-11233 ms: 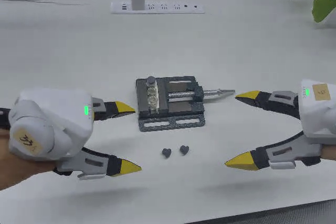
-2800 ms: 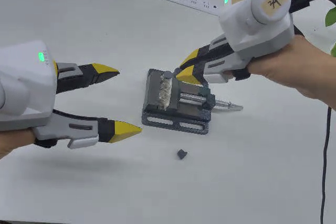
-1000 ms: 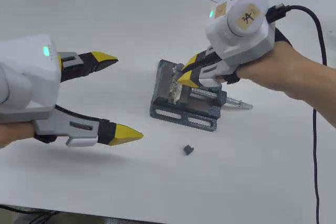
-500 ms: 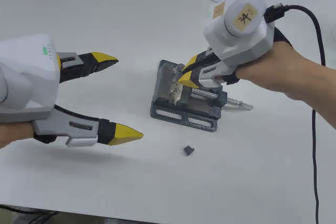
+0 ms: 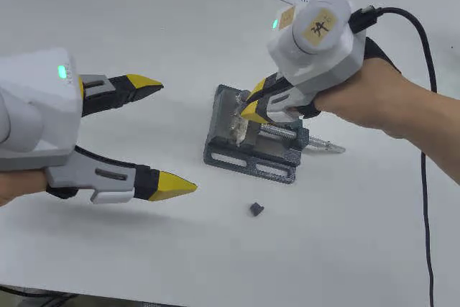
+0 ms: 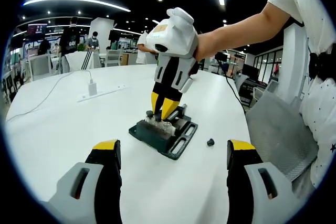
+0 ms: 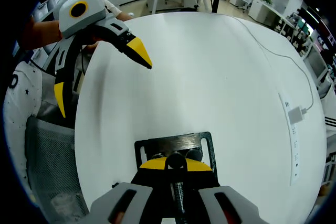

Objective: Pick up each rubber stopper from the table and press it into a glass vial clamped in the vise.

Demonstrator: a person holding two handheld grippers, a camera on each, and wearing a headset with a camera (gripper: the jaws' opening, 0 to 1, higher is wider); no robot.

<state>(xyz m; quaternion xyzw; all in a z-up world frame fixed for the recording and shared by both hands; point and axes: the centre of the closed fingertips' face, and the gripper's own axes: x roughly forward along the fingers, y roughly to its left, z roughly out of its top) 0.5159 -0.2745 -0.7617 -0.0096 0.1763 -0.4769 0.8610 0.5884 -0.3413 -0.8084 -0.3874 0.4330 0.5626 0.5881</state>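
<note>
Pinching a rubber stopper [image 7: 176, 160] in the right gripper [image 5: 249, 104] atop the vise's [image 5: 248, 161] vials [image 5: 236, 128]; holding the left gripper [image 5: 178, 137] wide apart, well left of the vise; second stopper [image 5: 256, 209] just before it.

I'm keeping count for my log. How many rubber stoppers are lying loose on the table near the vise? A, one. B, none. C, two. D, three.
A: a single dark rubber stopper lies loose on the white table in front of the vise, while the right tongs appear to pinch another over the vise.
</note>
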